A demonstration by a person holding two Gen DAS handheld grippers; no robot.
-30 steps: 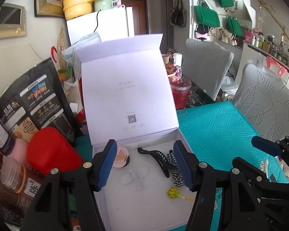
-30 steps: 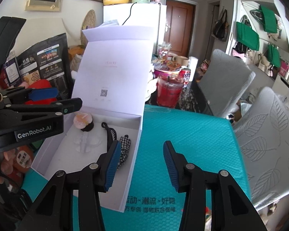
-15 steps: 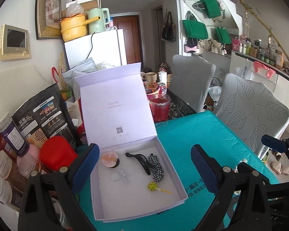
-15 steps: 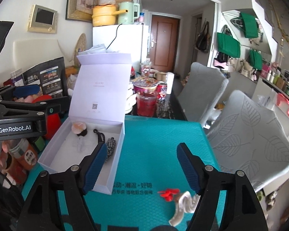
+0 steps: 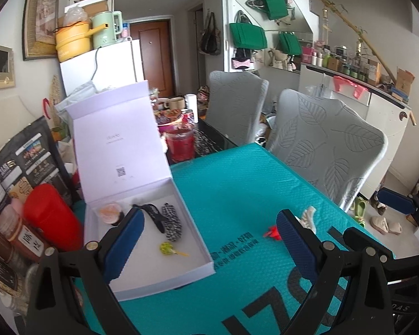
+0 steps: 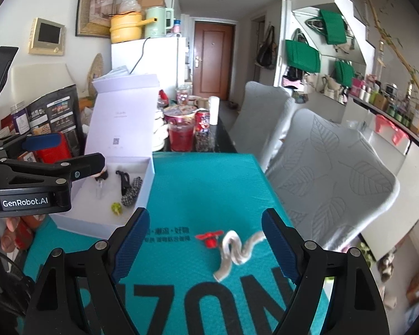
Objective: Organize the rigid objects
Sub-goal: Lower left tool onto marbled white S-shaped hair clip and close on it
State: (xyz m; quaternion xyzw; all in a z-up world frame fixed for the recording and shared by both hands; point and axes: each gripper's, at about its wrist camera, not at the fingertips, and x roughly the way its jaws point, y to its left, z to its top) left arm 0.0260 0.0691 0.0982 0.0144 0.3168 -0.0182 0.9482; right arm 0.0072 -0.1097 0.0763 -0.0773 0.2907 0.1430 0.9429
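Observation:
An open white box (image 5: pixel 159 276) with its lid upright sits on the left of the teal mat (image 5: pixel 251 181). Inside lie a pink round piece (image 5: pixel 110 212), a black hair claw (image 5: pixel 150 213), a checkered clip (image 5: pixel 171 222) and a small yellow-green clip (image 5: pixel 166 248). On the mat to the right lie a red clip (image 6: pixel 209 238) and a wavy white clip (image 6: pixel 234 251). My left gripper (image 5: pixel 208 237) hangs open over the box's near right corner, holding nothing. The jaws of my right gripper (image 6: pixel 205 240) are opening, empty, with the red and white clips just beyond them.
A red container (image 5: pixel 50 217), jars and a black printed bag (image 5: pixel 28 162) crowd the box's left side. A red drink jar (image 5: pixel 181 142) and a can (image 6: pixel 202 122) stand behind the mat. Two grey chairs (image 5: pixel 329 153) line the right edge.
Both grippers have pulled back from the box and opened much wider. The red and white clips on the mat have come into view.

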